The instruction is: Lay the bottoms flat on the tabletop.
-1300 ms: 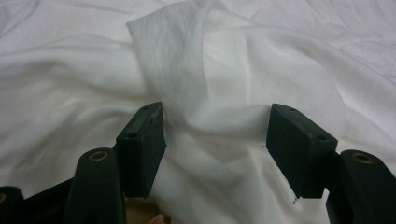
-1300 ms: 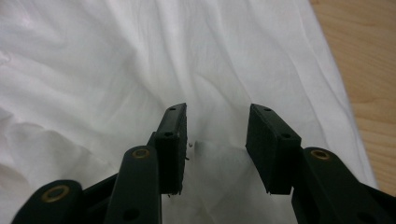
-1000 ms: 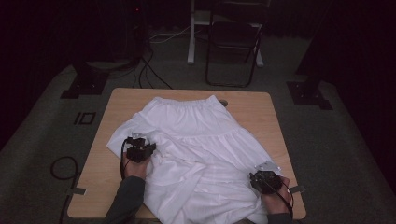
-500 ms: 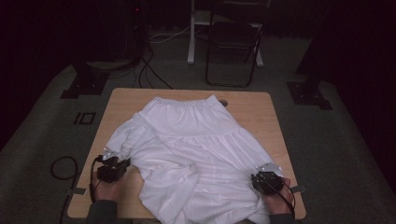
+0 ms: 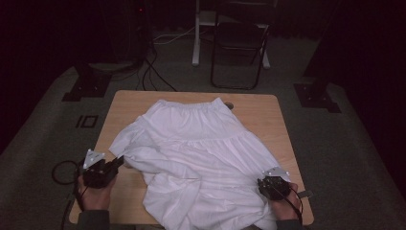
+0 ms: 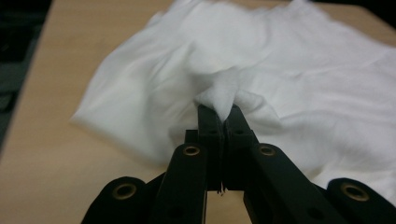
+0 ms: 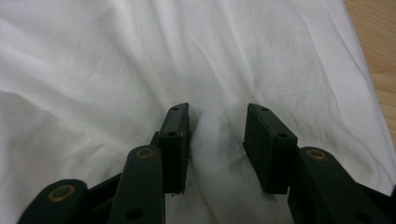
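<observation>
At the table's near left corner, the left gripper (image 5: pixel 117 163) pinches a fold of the white garment (image 5: pixel 201 158) between fingers (image 6: pixel 208 122) pressed tightly together, the cloth bunching up from their tips. The garment lies spread across the middle of the wooden table (image 5: pixel 129 103), its gathered waistband toward the far edge and its hem spilling over the near one. At the near right, the right gripper (image 7: pixel 217 135) rests on the fabric with fingers (image 7: pixel 268 140) partly spread, a ridge of cloth rising between them.
</observation>
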A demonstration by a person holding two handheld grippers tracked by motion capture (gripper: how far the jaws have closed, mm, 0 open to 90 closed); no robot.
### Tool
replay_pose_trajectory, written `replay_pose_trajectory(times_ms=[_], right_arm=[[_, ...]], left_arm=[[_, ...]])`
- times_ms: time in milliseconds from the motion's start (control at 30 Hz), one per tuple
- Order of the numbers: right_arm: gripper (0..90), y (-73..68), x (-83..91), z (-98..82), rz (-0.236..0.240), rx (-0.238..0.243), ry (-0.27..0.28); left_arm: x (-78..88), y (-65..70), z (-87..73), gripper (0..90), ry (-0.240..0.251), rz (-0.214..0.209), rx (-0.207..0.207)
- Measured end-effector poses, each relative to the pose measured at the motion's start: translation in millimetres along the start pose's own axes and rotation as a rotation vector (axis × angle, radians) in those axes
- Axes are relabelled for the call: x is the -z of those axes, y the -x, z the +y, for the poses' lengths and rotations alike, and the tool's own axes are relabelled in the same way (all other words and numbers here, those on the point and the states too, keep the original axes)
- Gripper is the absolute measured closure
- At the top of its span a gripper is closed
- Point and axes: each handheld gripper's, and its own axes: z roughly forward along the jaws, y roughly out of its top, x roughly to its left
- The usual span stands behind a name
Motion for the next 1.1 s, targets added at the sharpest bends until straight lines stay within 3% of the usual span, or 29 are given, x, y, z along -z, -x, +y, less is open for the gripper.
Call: replay_pose_trajectory(times_ms=[167, 300, 433, 533, 600, 633, 700, 767, 900, 933, 1000, 1100], right_arm=[[60.3, 0.5, 0.0, -0.7, 0.002, -0.006, 0.005], [60.3, 0.2, 0.1, -1.3, 0.001, -0.011, 0.007], [60.3, 0.3, 0.0, -1.5, 0.003, -0.015, 0.01], [60.2, 0.3, 0.0, -1.8, 0.003, -0.018, 0.012], [60.2, 0.4, -0.1, -1.9, 0.004, -0.019, 0.014], [60.2, 0.4, -0.1, -2.0, 0.004, -0.019, 0.015], [60.2, 0.6, -0.1, -2.2, 0.005, -0.02, 0.016], [60.2, 0.8, -0.1, -2.4, 0.006, -0.021, 0.017], [60.2, 0.6, -0.1, -2.4, 0.005, -0.022, 0.017], [60.1, 0.6, -0.1, -2.4, 0.005, -0.022, 0.017], [60.0, 0.9, -0.1, -2.6, 0.007, -0.022, 0.018], [59.8, 1.6, -0.1, -3.1, 0.009, -0.024, 0.019]], left_arm=[[-37.3, 35.9, 25.5, 88.3, 0.012, -0.093, -0.089], [-79.1, 63.7, 35.5, 88.1, -0.032, -0.147, -0.156], [-117.7, 81.4, 34.6, 87.6, -0.103, -0.166, -0.195], [-142.1, 87.4, 27.8, 86.4, -0.166, -0.165, -0.199], [-155.1, 89.7, 21.2, 80.1, -0.209, -0.182, -0.188], [-160.3, 91.1, 17.4, 71.2, -0.223, -0.184, -0.188], [-166.8, 93.3, 10.2, 58.9, -0.243, -0.165, -0.202], [-171.1, 94.5, 4.0, 47.5, -0.262, -0.114, -0.226], [-173.5, 98.2, -6.8, 43.2, -0.298, -0.012, -0.305], [-172.2, 100.9, -7.7, 44.8, -0.306, 0.016, -0.335], [-168.0, 104.0, -7.5, 56.0, -0.322, 0.055, -0.374], [-160.1, 102.8, -8.7, 72.1, -0.35, 0.078, -0.408]])
